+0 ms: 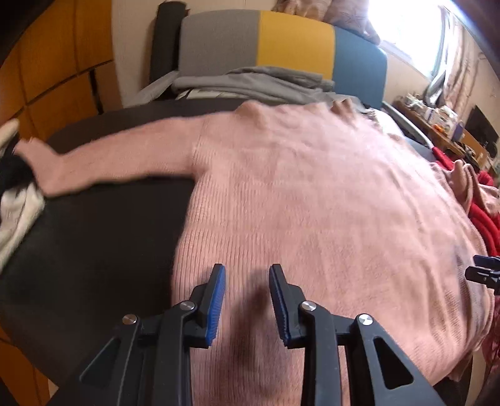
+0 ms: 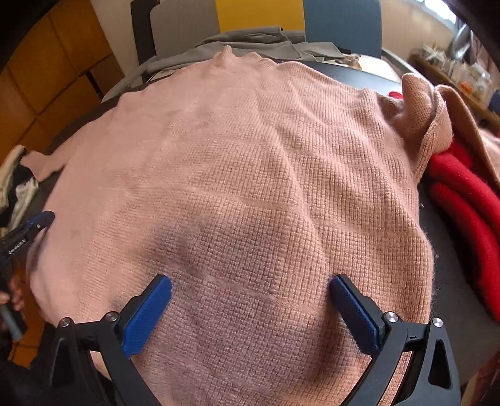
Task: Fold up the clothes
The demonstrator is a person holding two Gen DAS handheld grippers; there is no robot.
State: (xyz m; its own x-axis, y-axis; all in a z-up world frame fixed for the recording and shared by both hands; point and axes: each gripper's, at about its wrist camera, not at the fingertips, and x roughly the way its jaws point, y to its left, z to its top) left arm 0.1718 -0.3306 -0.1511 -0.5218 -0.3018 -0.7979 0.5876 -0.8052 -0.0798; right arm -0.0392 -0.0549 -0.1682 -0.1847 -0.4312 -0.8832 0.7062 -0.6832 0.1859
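The pink knit sweater [image 2: 250, 175] lies spread flat across the dark counter [image 1: 93, 250], hem nearest, collar at the far edge. Left gripper [image 1: 247, 281] hovers above the hem, jaws narrowly parted, empty. Right gripper [image 2: 250, 290] hovers alongside, jaws wide, empty. Risk: pinching one knit layer only would drag the sweater askew toward the red garment [image 2: 462, 193].

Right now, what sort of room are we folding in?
Most likely a lived-in room at home, not a workshop. A pink sweater lies spread on a dark table, more clothes sit around it, such as a red garment, and a cluttered desk stands by a bright window.
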